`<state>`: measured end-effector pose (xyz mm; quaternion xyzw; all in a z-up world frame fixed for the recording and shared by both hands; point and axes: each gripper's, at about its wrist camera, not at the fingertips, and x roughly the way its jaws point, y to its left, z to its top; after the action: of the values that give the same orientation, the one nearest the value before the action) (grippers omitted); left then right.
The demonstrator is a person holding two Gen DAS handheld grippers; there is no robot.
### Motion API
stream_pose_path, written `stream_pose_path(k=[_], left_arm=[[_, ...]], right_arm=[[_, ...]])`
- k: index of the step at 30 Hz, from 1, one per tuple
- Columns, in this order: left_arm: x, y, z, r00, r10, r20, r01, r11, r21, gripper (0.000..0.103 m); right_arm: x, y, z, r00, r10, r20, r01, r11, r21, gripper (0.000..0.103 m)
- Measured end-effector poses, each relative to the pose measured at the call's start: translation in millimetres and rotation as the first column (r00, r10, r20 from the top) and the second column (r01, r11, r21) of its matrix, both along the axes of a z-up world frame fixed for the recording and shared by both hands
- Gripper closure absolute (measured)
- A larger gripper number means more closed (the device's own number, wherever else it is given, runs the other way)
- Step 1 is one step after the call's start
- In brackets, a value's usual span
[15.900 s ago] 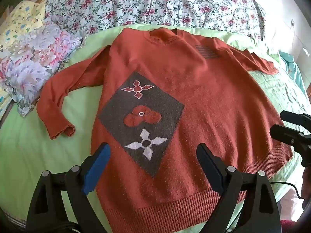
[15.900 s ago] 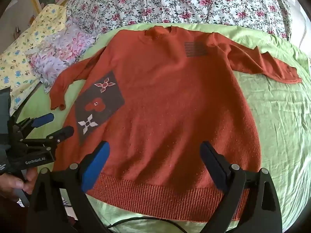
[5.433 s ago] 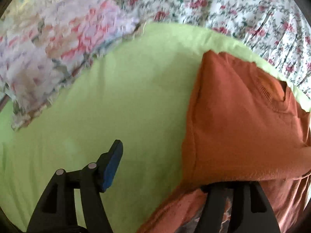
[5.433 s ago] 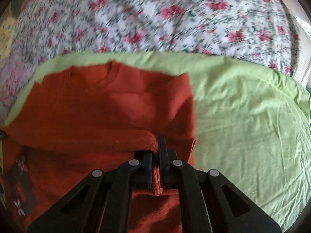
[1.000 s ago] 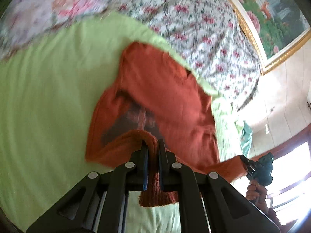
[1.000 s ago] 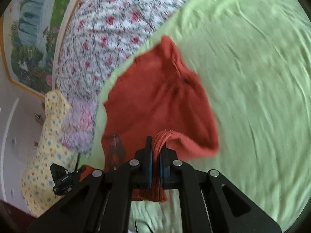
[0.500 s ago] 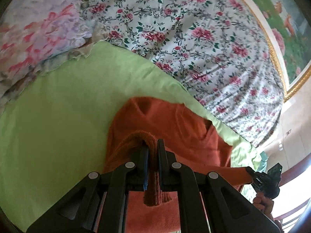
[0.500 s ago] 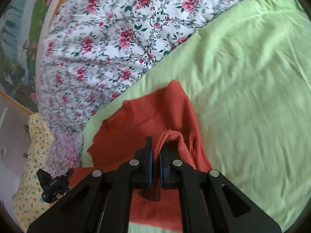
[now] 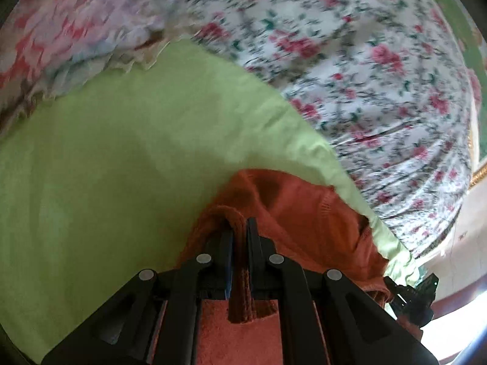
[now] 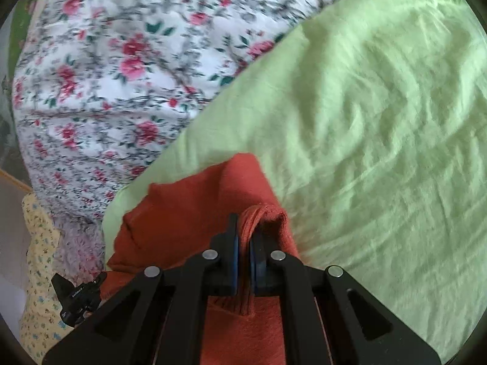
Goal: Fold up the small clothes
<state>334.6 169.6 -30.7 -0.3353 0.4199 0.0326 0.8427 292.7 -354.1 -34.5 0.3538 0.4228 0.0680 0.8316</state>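
Note:
An orange-red knitted sweater (image 9: 307, 219) lies on the green sheet (image 9: 121, 158), partly folded over itself. My left gripper (image 9: 239, 228) is shut on its ribbed hem, held over the collar end. My right gripper (image 10: 243, 231) is shut on the other hem corner of the sweater (image 10: 188, 213), also near the top edge. Each gripper shows in the other's view: the right gripper at the lower right (image 9: 411, 298), the left gripper at the lower left (image 10: 76, 298). Most of the sweater is hidden under the grippers.
A floral quilt (image 9: 350, 60) is bunched along the far side of the bed; it also shows in the right wrist view (image 10: 121, 60). A pink floral pillow (image 9: 61, 30) lies at far left. A yellow patterned cloth (image 10: 36, 273) lies left. Green sheet (image 10: 380, 121) spreads to the right.
Both grippers have carried the hem further toward the collar and the quilt. Less of the sweater shows ahead of the fingers than half a second ago.

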Motion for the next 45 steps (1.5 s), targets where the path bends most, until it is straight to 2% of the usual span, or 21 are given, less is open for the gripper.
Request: stream_pose_path(k=[5, 9, 10, 11, 12, 13, 14, 16, 18, 20, 22, 25, 27, 29, 31, 32, 34, 36, 38, 41, 45], left_arm=[[6.7, -6.4, -18.2, 0.999, 0.006, -0.047, -0.003, 0.998, 0.058, 0.094], [2.4, -10.9, -6.3, 0.999, -0.011, -0.046, 0.014, 0.997, 0.076, 0.088], [-1.3, -11.5, -1.1, 0.999, -0.018, -0.037, 0.021, 0.997, 0.080, 0.080], [-10.0, -12.7, 9.9, 0.999, -0.023, -0.031, 0.026, 0.993, 0.112, 0.063], [-16.8, -15.3, 17.9, 0.999, -0.019, -0.028, 0.023, 0.989, 0.149, 0.056], [-24.2, -18.9, 26.6, 1.000, -0.026, -0.015, 0.028, 0.985, 0.168, 0.054], [-31.6, -23.6, 33.1, 0.999, -0.044, 0.002, 0.043, 0.986, 0.164, 0.054], [-47.3, -42.3, 39.6, 0.993, -0.117, 0.027, 0.113, 0.986, 0.120, 0.054], [-56.0, -71.3, 36.4, 0.979, -0.203, 0.014, 0.200, 0.974, 0.102, 0.054], [-59.9, -120.6, 22.0, 0.935, -0.353, -0.032, 0.354, 0.931, 0.087, 0.054], [-57.2, -153.5, 9.1, 0.902, -0.426, -0.075, 0.432, 0.895, 0.113, 0.054], [-38.3, -181.0, -12.9, 0.865, -0.488, -0.119, 0.499, 0.860, 0.101, 0.054], [-19.3, -183.7, -21.7, 0.857, -0.492, -0.151, 0.511, 0.847, 0.145, 0.063], [1.6, -173.9, -21.5, 0.858, -0.489, -0.158, 0.512, 0.841, 0.174, 0.082], [20.1, -158.8, -20.4, 0.871, -0.462, -0.168, 0.489, 0.850, 0.197, 0.083], [33.1, -144.5, -19.1, 0.886, -0.433, -0.169, 0.461, 0.862, 0.209, 0.084], [51.3, -125.0, -14.8, 0.910, -0.381, -0.165, 0.410, 0.884, 0.224, 0.084], [68.1, -111.3, -6.9, 0.939, -0.300, -0.168, 0.338, 0.893, 0.298, 0.084], [80.4, -92.5, 0.8, 0.963, -0.229, -0.142, 0.262, 0.920, 0.292, 0.084], [83.5, -69.9, 10.9, 0.987, -0.120, -0.108, 0.147, 0.947, 0.286, 0.076], [64.6, -61.3, 23.0, 0.995, -0.074, -0.066, 0.089, 0.963, 0.255, 0.069]], right_arm=[[4.8, -3.3, -16.9, 0.999, -0.023, -0.035, 0.023, 1.000, 0.018, 0.096], [4.7, -7.8, -13.3, 0.998, -0.027, -0.054, 0.029, 0.999, 0.041, 0.093], [3.1, -9.3, -10.0, 0.998, -0.028, -0.058, 0.030, 0.998, 0.047, 0.089], [-0.9, -11.4, -4.3, 0.998, -0.032, -0.053, 0.034, 0.998, 0.045, 0.082], [-5.5, -13.4, 1.2, 0.998, -0.044, -0.041, 0.045, 0.998, 0.031, 0.075], [-14.7, -17.5, 10.5, 0.997, -0.078, -0.020, 0.078, 0.997, -0.004, 0.058], [-21.0, -17.3, 16.5, 0.994, -0.109, -0.001, 0.109, 0.994, -0.025, 0.051], [-41.1, -18.7, 32.4, 0.989, -0.131, 0.068, 0.134, 0.989, -0.054, 0.051], [-53.0, -1.6, 42.7, 0.991, -0.064, 0.114, 0.075, 0.993, -0.091, 0.051], [-62.3, 38.7, 44.5, 0.984, 0.120, 0.133, -0.101, 0.985, -0.139, 0.052], [-63.4, 86.1, 33.9, 0.945, 0.320, 0.070, -0.301, 0.932, -0.205, 0.053], [-59.8, 144.1, 9.4, 0.849, 0.527, -0.034, -0.518, 0.819, -0.246, 0.053], [-45.7, 160.4, -7.5, 0.803, 0.586, -0.109, -0.594, 0.770, -0.233, 0.053], [-26.8, 157.0, -15.7, 0.795, 0.590, -0.143, -0.606, 0.761, -0.229, 0.059], [-7.0, 140.9, -14.7, 0.825, 0.549, -0.134, -0.564, 0.791, -0.238, 0.063], [5.4, 128.4, -10.0, 0.861, 0.490, -0.137, -0.507, 0.807, -0.302, 0.068], [24.6, 108.4, -4.7, 0.901, 0.415, -0.122, -0.431, 0.834, -0.345, 0.075], [40.7, 86.6, 2.2, 0.950, 0.302, -0.084, -0.311, 0.876, -0.369, 0.075], [49.1, 63.0, 9.1, 0.984, 0.175, -0.034, -0.175, 0.911, -0.374, 0.075], [48.6, 46.0, 10.8, 0.997, 0.073, -0.003, -0.070, 0.947, -0.314, 0.073], [24.1, 44.7, 25.3, 0.998, 0.021, 0.060, 0.000, 0.943, -0.333, 0.072]])
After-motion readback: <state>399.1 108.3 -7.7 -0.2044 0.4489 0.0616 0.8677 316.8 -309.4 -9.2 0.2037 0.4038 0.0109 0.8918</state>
